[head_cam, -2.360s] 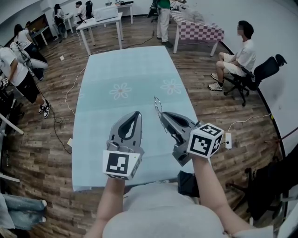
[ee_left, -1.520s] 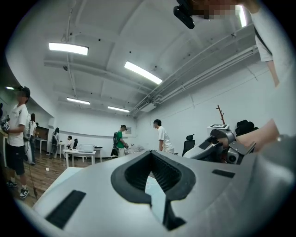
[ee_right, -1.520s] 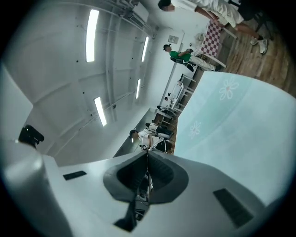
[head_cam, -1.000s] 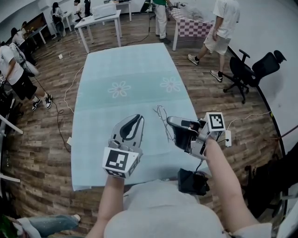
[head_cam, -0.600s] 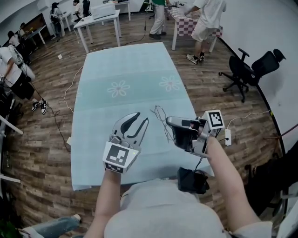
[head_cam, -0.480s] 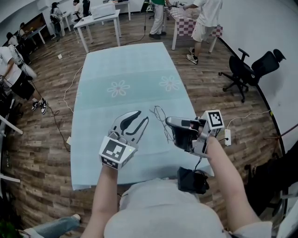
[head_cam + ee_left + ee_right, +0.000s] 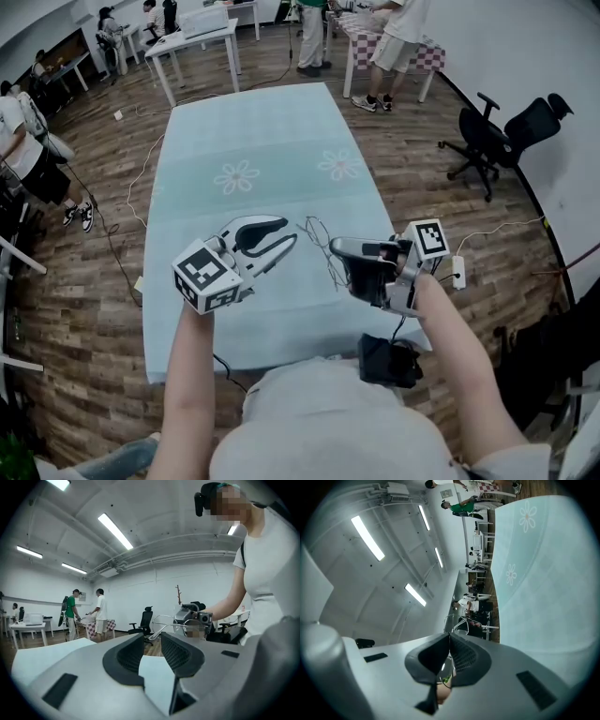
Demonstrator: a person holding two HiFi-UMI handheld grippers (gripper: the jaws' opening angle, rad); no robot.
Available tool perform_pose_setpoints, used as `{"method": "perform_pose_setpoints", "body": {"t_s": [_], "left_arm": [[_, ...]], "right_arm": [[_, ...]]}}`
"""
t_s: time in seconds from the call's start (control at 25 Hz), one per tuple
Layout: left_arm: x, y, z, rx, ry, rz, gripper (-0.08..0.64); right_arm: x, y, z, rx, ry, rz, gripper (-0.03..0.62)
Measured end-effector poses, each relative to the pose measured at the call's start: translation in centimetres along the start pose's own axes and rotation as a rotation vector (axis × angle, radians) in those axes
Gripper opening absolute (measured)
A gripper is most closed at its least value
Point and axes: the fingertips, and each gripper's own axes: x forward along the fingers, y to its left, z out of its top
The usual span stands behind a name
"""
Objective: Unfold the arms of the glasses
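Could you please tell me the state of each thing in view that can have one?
glasses, held in the air by one lens, arm fold unclear
right gripper, shut on the glasses
left gripper, jaws just opened, nothing between them
tablecloth, spread flat

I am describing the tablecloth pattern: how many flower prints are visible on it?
2. One flower print lies on the left half of the tablecloth, the other on its right half, side by side. Others may be hidden nearer the person.
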Motion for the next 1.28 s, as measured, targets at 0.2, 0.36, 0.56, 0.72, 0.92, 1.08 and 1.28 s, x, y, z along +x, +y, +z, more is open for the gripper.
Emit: {"method": "perform_pose_setpoints", "body": {"t_s": [0.2,0.36,0.56,0.72,0.92,1.08,1.28], "left_arm": [[0.5,-0.8,-0.6,-0.028,0.014,-0.091,0.121],[0.7,-1.4,-0.3,-0.055,-0.012,-0.139,0.085],[0.3,-1.6,0.0,-0.053,-0.022,-0.152,0.075],[0.0,-1.5,-0.1,-0.052,-0.024,-0.153,0.067],[-0.8,-1.6,-0.2,-0.066,-0.030,-0.145,0.064],[-1.4,-1.4,0.2,-0.076,-0.041,-0.138,0.060],[-2.0,-1.6,0.1,-0.086,-0.047,-0.129,0.058]], "right_arm": [[0.2,0.5,-0.9,0.000,0.030,0.014,0.011],[0.2,0.5,-1.2,0.004,0.041,0.016,0.011],[0.2,0.4,-1.3,0.008,0.035,0.012,0.011],[0.1,0.1,-1.0,0.003,0.030,0.008,0.011],[0.1,0.0,-1.0,-0.004,0.032,0.003,0.011],[0.1,0.1,-0.3,-0.010,0.024,-0.003,0.011],[0.2,-0.4,-0.2,-0.024,0.029,-0.029,0.011]]}}
